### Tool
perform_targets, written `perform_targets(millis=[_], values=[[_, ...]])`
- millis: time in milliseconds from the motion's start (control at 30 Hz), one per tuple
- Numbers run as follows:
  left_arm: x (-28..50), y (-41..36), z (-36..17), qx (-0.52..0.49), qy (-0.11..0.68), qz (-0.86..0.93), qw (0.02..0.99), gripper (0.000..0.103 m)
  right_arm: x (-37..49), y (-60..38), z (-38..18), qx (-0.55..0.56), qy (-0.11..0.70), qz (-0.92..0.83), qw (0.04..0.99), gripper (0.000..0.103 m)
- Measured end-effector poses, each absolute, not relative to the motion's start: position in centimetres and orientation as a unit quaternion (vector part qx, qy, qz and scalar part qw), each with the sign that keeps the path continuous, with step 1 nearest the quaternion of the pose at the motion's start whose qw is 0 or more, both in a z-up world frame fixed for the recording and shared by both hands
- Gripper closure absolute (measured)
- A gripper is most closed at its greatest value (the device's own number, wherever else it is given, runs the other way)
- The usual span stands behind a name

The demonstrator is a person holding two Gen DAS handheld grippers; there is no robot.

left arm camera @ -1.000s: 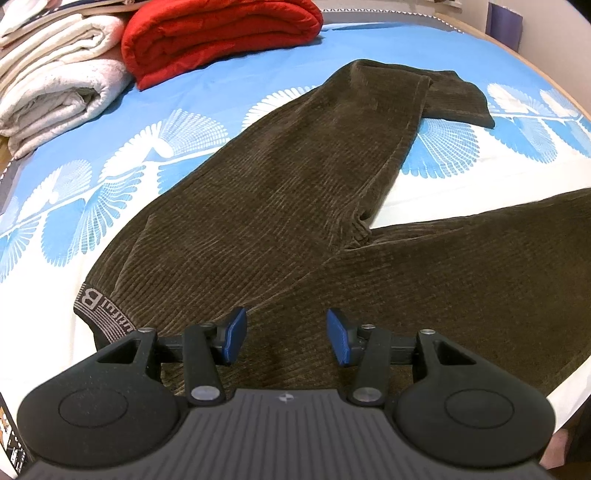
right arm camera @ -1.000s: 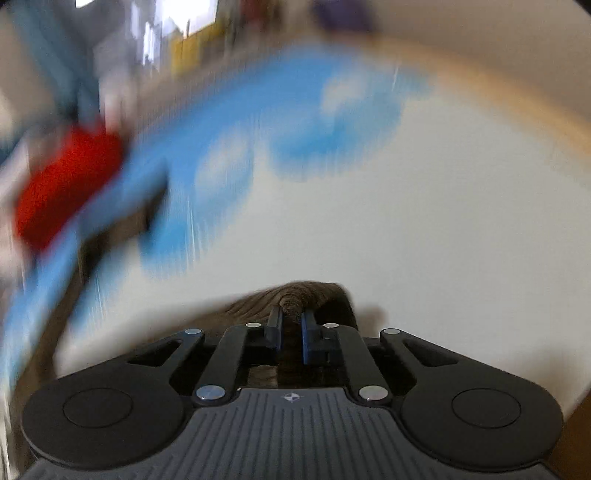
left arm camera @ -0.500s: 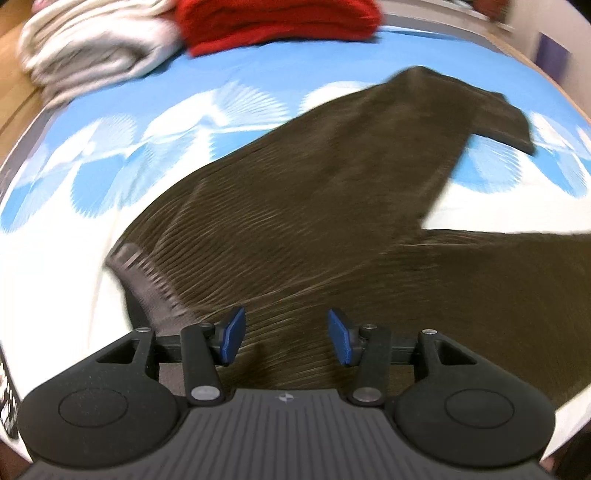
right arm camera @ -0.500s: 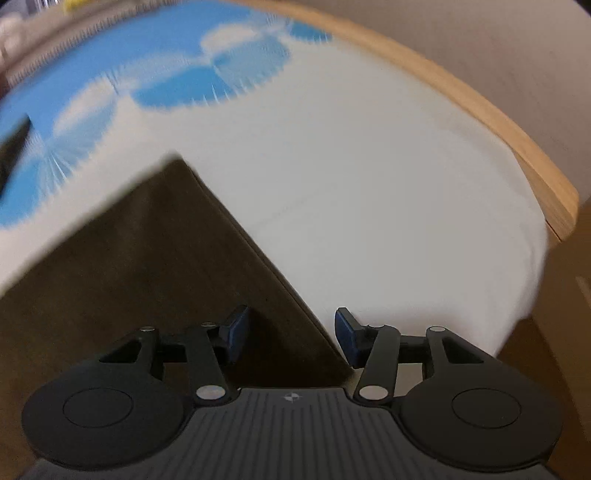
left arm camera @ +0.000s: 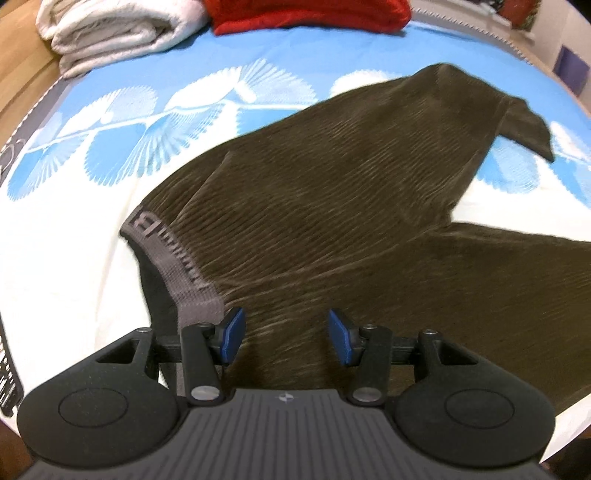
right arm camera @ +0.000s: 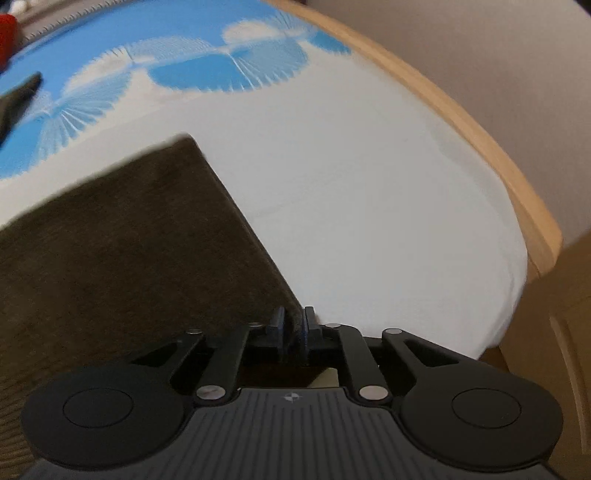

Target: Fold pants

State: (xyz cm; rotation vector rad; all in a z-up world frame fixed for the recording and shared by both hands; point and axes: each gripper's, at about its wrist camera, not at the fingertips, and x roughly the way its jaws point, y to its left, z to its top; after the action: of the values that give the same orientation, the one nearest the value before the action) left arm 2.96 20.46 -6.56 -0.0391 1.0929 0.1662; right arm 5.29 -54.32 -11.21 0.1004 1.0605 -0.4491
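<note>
Dark brown corduroy pants (left arm camera: 332, 221) lie spread on the bed, legs splayed apart, with the grey lettered waistband (left arm camera: 173, 266) at the left. My left gripper (left arm camera: 284, 339) hovers open over the upper part of the pants, its left blue pad beside the waistband's end, nothing between the pads. In the right wrist view one pant leg (right arm camera: 129, 258) lies flat and ends in a straight hem. My right gripper (right arm camera: 293, 332) is closing on the near corner of that hem, with a ridge of fabric pinched between its pads. The other leg's tip (right arm camera: 18, 96) shows far left.
The bed sheet (left arm camera: 66, 258) is white with blue fan prints. A folded red blanket (left arm camera: 306, 14) and a rolled white blanket (left arm camera: 122, 29) sit at the far end. A wooden bed frame (right arm camera: 461, 122) curves along the right, the wall just beyond it.
The left gripper shifted and rolled, so the waistband now sits close to its left finger. The right gripper let go of bunched fabric, opened over the leg's hem, then closed on its corner.
</note>
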Motion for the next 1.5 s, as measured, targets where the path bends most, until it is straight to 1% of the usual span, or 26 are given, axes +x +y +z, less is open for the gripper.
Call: perform_targets(millis=[33, 67, 100, 133, 267, 400, 500, 600, 667, 733, 833, 967, 1067, 1167, 1200, 1233, 1267, 1300, 1333, 1367, 1500], values=[[3.0, 20.2, -6.3, -0.018, 0.515, 0.075, 0.854, 0.048, 5.2, -54.0, -10.0, 0.055, 0.476, -0.213, 0.851, 0.076], [3.2, 19.9, -6.1, -0.017, 0.511, 0.072, 0.856, 0.048, 5.0, -53.6, -8.7, 0.065, 0.449, -0.212, 0.865, 0.071], [3.3, 19.6, -5.9, -0.016, 0.506, 0.069, 0.859, 0.048, 4.8, -53.1, -7.4, 0.074, 0.425, -0.208, 0.878, 0.063], [3.5, 19.3, -5.7, -0.015, 0.503, 0.067, 0.862, 0.048, 4.8, -52.5, -6.3, 0.084, 0.405, -0.205, 0.887, 0.061], [4.0, 18.0, -5.0, -0.016, 0.488, 0.065, 0.871, 0.048, 5.3, -49.4, -2.7, 0.136, 0.346, -0.168, 0.913, 0.061], [4.6, 16.7, -4.2, -0.014, 0.467, 0.063, 0.882, 0.048, 6.2, -44.6, 0.5, 0.147, 0.295, -0.115, 0.937, 0.061], [5.0, 15.7, -3.6, -0.017, 0.448, 0.063, 0.892, 0.049, 7.3, -41.2, 1.6, 0.16, 0.271, -0.082, 0.946, 0.061], [5.3, 14.7, -2.8, -0.019, 0.424, 0.066, 0.903, 0.053, 8.3, -38.7, 2.1, 0.188, 0.253, -0.064, 0.947, 0.061], [5.5, 14.1, -2.3, -0.022, 0.407, 0.068, 0.91, 0.059, 9.5, -36.8, 2.2, 0.195, 0.253, -0.054, 0.946, 0.06], [5.7, 13.5, -1.6, -0.028, 0.39, 0.071, 0.918, 0.06, 10.6, -35.3, 1.8, 0.198, 0.264, -0.047, 0.943, 0.06], [6.2, 12.4, -0.7, -0.037, 0.359, 0.07, 0.93, 0.06, 11.8, -32.9, 1.3, 0.205, 0.287, -0.022, 0.936, 0.06], [9.6, 10.0, 0.5, -0.038, 0.375, 0.066, 0.924, 0.06, 13.4, -30.3, 0.8, 0.2, 0.304, -0.005, 0.931, 0.06], [13.1, 8.4, 1.4, -0.044, 0.371, 0.075, 0.924, 0.059, 14.4, -28.8, 0.1, 0.205, 0.319, 0.004, 0.925, 0.06], [15.0, 7.7, 0.0, -0.074, 0.346, 0.065, 0.933, 0.059, 15.3, -27.6, -0.8, 0.202, 0.34, 0.011, 0.918, 0.06], [15.6, 7.3, -1.0, -0.063, 0.357, 0.065, 0.93, 0.059, 15.5, -27.3, -1.1, 0.2, 0.345, 0.012, 0.917, 0.06], [16.8, 6.8, -2.2, -0.046, 0.39, 0.079, 0.916, 0.064, 15.8, -27.1, -1.5, 0.2, 0.351, 0.011, 0.915, 0.06], [17.6, 6.7, -3.1, -0.049, 0.402, 0.082, 0.911, 0.072, 16.2, -26.9, -1.9, 0.201, 0.357, 0.009, 0.912, 0.062], [18.4, 6.7, -3.7, -0.062, 0.408, 0.081, 0.907, 0.076, 16.8, -26.8, -2.3, 0.206, 0.362, 0.009, 0.909, 0.079], [19.0, 6.8, -4.1, -0.074, 0.413, 0.08, 0.904, 0.081, 17.4, -26.9, -2.7, 0.212, 0.363, 0.009, 0.907, 0.1], [19.6, 6.9, -4.3, -0.085, 0.415, 0.08, 0.902, 0.082, 18.1, -26.9, -3.1, 0.218, 0.36, 0.006, 0.907, 0.103], [21.4, 7.2, -5.5, -0.114, 0.426, 0.068, 0.895, 0.082, 21.4, -27.9, -4.6, 0.268, 0.349, -0.021, 0.898, 0.102]])
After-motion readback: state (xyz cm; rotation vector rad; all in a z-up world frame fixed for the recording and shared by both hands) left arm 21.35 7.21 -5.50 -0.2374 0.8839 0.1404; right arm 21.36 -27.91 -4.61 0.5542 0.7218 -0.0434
